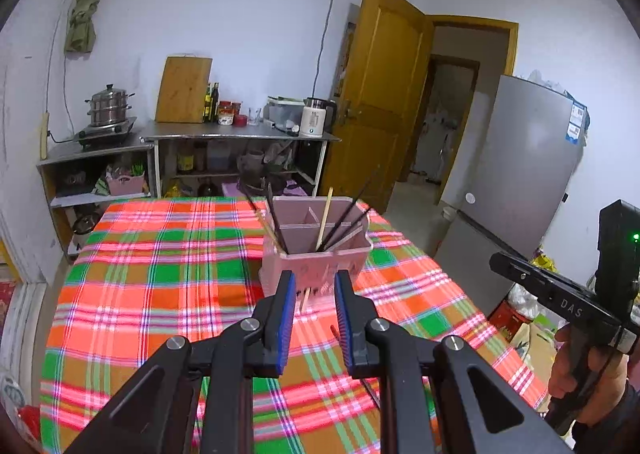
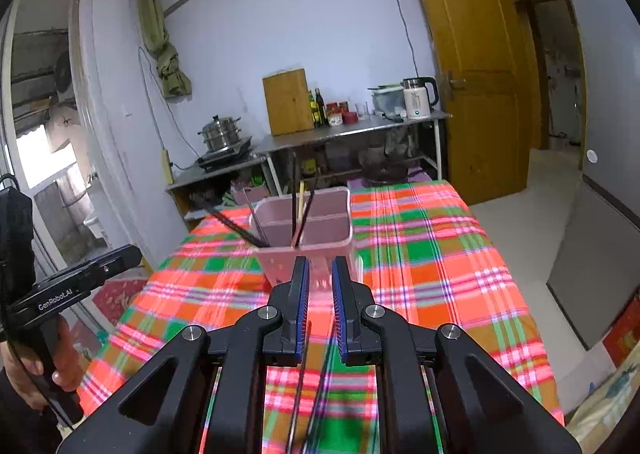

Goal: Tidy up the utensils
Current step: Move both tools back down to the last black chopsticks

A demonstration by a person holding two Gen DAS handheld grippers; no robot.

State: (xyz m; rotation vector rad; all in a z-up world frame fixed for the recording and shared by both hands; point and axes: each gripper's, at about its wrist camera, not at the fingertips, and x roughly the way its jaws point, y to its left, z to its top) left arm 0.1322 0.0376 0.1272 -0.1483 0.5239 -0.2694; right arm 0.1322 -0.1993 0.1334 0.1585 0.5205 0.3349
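Pink utensil holder point(image 1: 316, 250) is sitting just ahead of both narrowly spread, empty jaws. Loose chopsticks point(image 2: 308, 386) are lying beneath the right gripper point(image 2: 320, 286), possibly blurred; they risk being swept off the desk point(image 1: 160, 286).

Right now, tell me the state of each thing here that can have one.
Left hand-held gripper: jaws slightly apart, nothing between them.
Right hand-held gripper: jaws slightly apart, nothing between them.
Pink holder: upright, chopsticks leaning inside.
Door: open.
Fridge: shut.
Pot: lid on.
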